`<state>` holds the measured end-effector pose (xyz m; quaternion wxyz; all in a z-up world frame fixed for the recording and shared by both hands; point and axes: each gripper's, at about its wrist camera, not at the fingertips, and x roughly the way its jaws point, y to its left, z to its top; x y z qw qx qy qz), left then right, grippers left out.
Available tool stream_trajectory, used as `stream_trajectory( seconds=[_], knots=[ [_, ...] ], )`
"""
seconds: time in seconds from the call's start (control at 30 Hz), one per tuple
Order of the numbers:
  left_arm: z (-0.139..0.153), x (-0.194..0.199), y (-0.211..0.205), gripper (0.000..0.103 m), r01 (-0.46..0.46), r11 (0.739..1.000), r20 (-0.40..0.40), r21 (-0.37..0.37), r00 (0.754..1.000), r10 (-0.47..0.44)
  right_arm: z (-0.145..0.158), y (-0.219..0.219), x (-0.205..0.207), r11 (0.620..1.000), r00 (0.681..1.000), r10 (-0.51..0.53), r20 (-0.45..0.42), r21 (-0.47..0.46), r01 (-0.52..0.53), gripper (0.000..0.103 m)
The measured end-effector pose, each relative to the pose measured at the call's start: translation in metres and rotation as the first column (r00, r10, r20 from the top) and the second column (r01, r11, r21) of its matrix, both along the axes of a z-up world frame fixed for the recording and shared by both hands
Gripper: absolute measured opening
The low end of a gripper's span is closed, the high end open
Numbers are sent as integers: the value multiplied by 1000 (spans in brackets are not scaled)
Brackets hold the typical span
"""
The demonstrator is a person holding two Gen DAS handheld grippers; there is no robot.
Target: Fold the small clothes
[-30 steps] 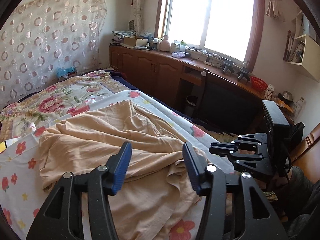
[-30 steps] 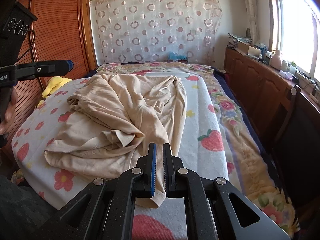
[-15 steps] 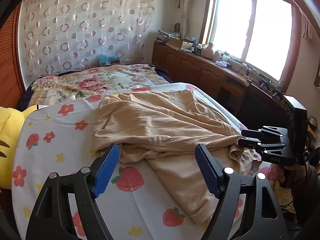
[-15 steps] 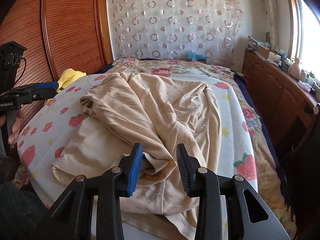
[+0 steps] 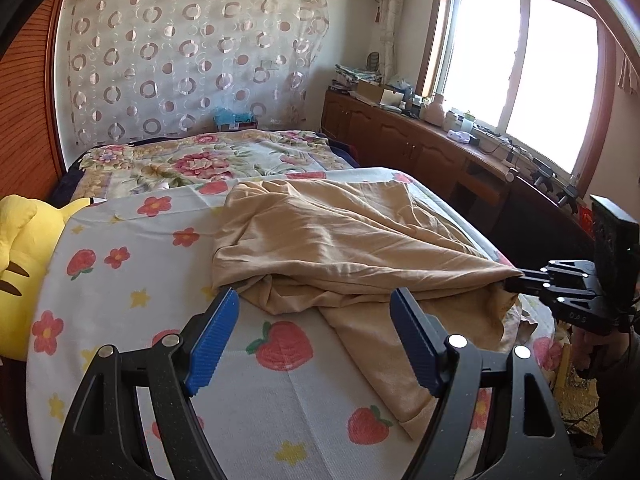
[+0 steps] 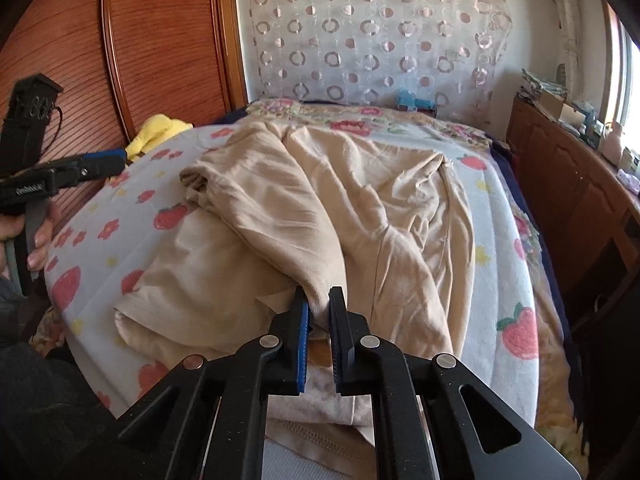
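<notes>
Right wrist view: a fold of the cloth (image 6: 320,216) has just been clamped by the right gripper (image 6: 319,312); the left gripper (image 5: 314,334) is seen gaping empty over bare sheet (image 5: 256,400).

1. The left wrist view looks from the near left corner of the bed (image 5: 248,412), low and close over the sheet, facing toward the patterned curtain (image 5: 192,64) and the window (image 5: 520,80).
2. The right wrist view looks from the bed's near edge, tilted down, close to the beige garment (image 6: 320,208), facing the curtain and the wooden wardrobe (image 6: 160,40).
3. Both views share the bed, the garment, the curtain and a yellow soft toy (image 5: 24,264); each also shows the other gripper.
</notes>
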<state>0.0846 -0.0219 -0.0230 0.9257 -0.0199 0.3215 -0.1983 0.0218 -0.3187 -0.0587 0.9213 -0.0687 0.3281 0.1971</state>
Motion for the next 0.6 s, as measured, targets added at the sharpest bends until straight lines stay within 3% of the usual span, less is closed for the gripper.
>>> stream_trajectory(
  seconds=[0.17, 0.37, 0.47, 0.6],
  knots=[
    [6, -2, 4, 79, -8, 1000, 21, -8, 1000, 8, 20, -13, -25, 999, 999, 5, 42, 33, -6, 9],
    [9, -3, 9, 79, -28, 1000, 34, -8, 999, 28, -7, -17, -18, 999, 999, -40, -32, -15, 40, 9],
    [9, -3, 14, 79, -40, 999, 35, -5, 999, 40, -6, -14, -12, 999, 998, -49, -40, -17, 49, 9],
    [10, -3, 20, 79, -57, 998, 41, -6, 998, 57, 10, -11, -14, 997, 997, -73, -5, -32, 73, 22]
  ],
)
